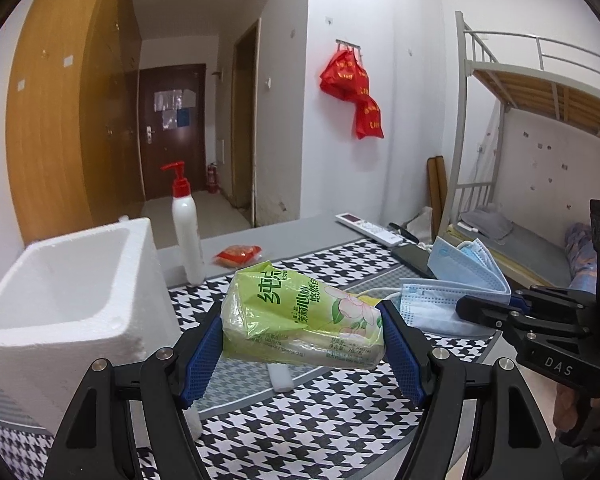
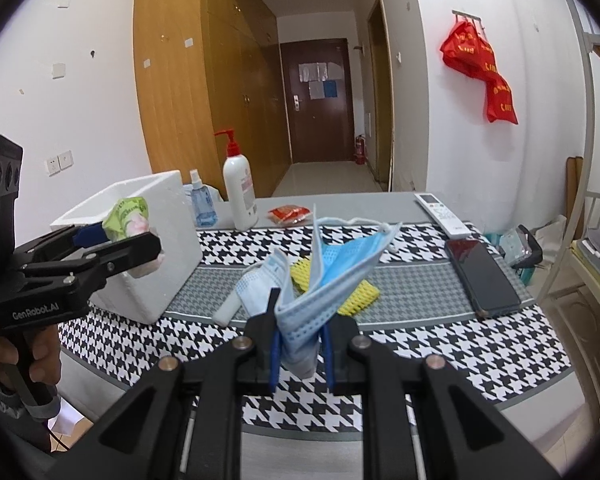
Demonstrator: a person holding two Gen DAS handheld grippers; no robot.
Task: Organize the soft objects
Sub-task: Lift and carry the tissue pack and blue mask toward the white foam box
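My left gripper (image 1: 302,330) is shut on a green tissue pack (image 1: 300,316) and holds it above the houndstooth mat, just right of the white foam box (image 1: 60,320). In the right wrist view the pack (image 2: 126,216) sits in front of the box's near wall (image 2: 168,264). My right gripper (image 2: 300,336) is shut on a bunch of blue face masks (image 2: 328,276), held above the mat. The masks (image 1: 452,284) and the right gripper (image 1: 480,312) show at the right of the left wrist view. A yellow foam net (image 2: 356,296) lies on the mat under the masks.
A red-pump lotion bottle (image 2: 240,192), a blue spray bottle (image 2: 202,204) and a red snack packet (image 2: 290,214) stand behind the mat. A remote (image 2: 442,214) and a phone (image 2: 480,276) lie at the right. A white stick (image 2: 228,312) lies by the box.
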